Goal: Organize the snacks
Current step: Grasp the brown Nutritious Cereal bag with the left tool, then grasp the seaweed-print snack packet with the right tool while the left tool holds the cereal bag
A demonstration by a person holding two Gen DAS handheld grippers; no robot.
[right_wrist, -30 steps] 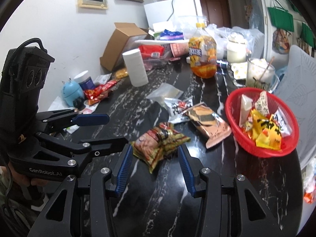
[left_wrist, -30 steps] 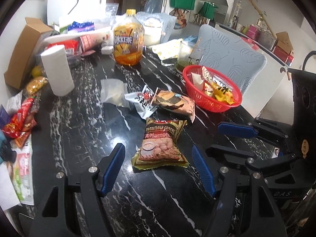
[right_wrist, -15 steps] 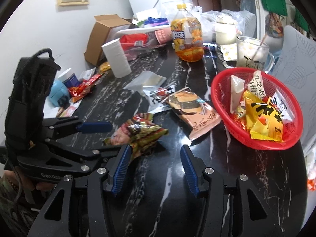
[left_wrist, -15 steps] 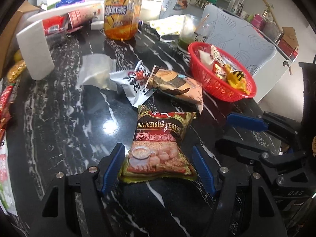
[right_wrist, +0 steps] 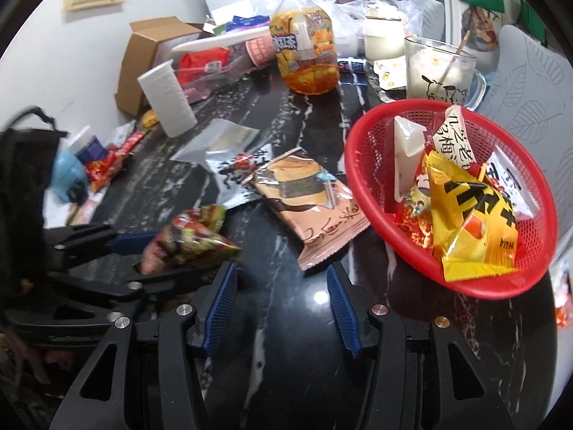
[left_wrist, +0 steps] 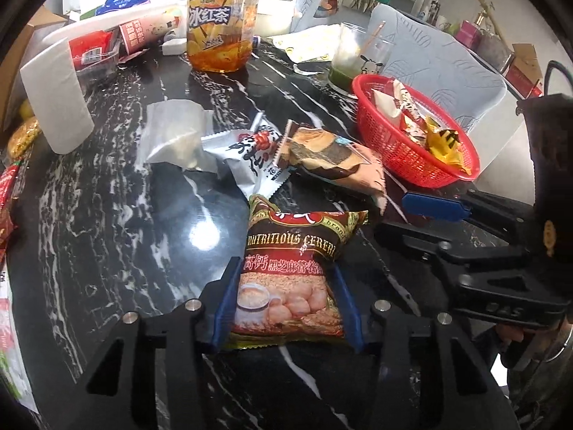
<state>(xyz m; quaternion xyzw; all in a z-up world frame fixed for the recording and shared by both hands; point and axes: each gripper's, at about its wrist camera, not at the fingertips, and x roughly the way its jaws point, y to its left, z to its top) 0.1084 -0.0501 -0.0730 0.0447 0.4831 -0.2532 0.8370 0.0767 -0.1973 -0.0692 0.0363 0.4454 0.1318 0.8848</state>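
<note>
A red-and-gold cereal packet [left_wrist: 293, 251] lies on the black marble table [left_wrist: 107, 222]. My left gripper [left_wrist: 284, 268] is closing on its lower half, and both blue pads press its sides. The right wrist view shows the same packet [right_wrist: 193, 240] crumpled between those fingers. My right gripper [right_wrist: 281, 272] is open over bare table, with nothing between its pads, just short of a brown snack packet [right_wrist: 311, 200]. A white packet [right_wrist: 232, 175] lies behind that. The red basket [right_wrist: 361, 193] at the right holds several snacks.
An iced-tea bottle [left_wrist: 220, 25], a paper roll [left_wrist: 57, 96], a glass mug [left_wrist: 352, 57] and a clear bag [left_wrist: 175, 136] stand further back. More wrappers lie along the left edge [left_wrist: 10, 186]. A pale chair back [left_wrist: 447, 71] rises behind the basket.
My left gripper has come forward and down over the cereal packet, and its jaws have narrowed onto it. My right gripper has shifted right, toward the brown packet and the basket.
</note>
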